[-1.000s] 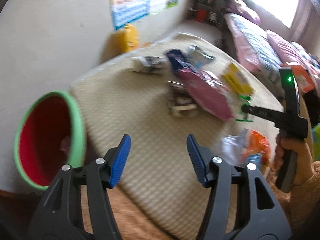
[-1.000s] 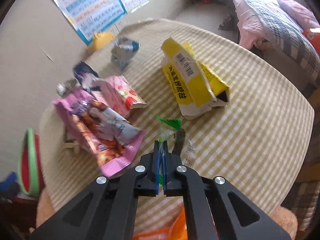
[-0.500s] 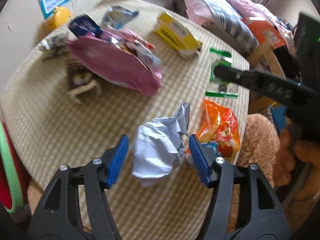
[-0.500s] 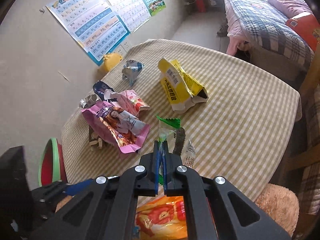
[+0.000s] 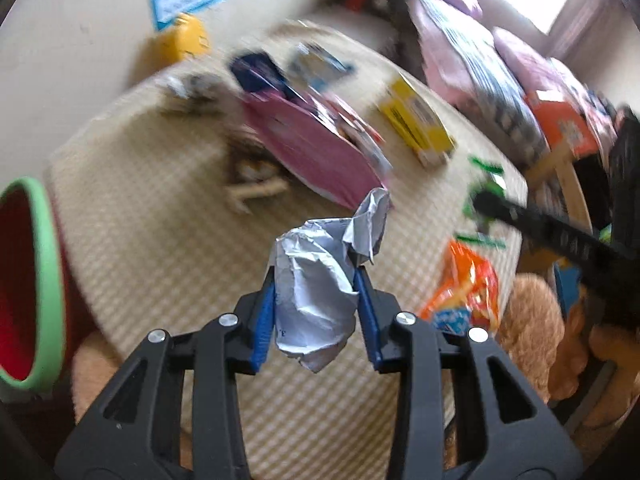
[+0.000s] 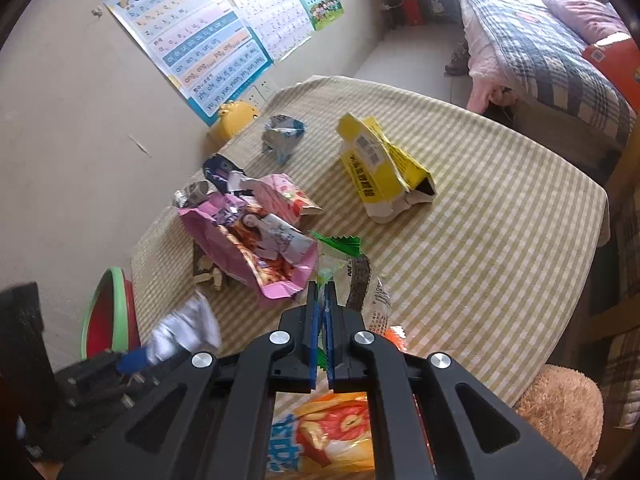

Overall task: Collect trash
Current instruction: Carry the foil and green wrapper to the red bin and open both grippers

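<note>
your table [image 6: 500,240], under a green-and-cream checked cloth, carries the litter along its wall-side edge and through the middle. on the wall behind it hangs a pinyin chart [image 6: 200,36] where you can read rows such as "an en in un" and "ang eng ing ong". past the table's near left corner stands the bin [image 5: 44,280], red inside with a green rim. a yellow carton [image 6: 380,168] with a barcode and black chinese print lies toward the far edge; a pink snack bag [image 6: 256,248] showing a printed figure lies nearer the left edge. an orange snack bag [image 6: 328,436] sits at the near edge. your left gripper [image 5: 316,300] has just been closing, and its blue pads now press both sides of a crumpled silver wrapper [image 5: 316,280], lifted clear of the cloth; its print is too small to read. your right gripper [image 6: 320,320] is clamped on a clear wrapper with green edges [image 6: 340,244].
</note>
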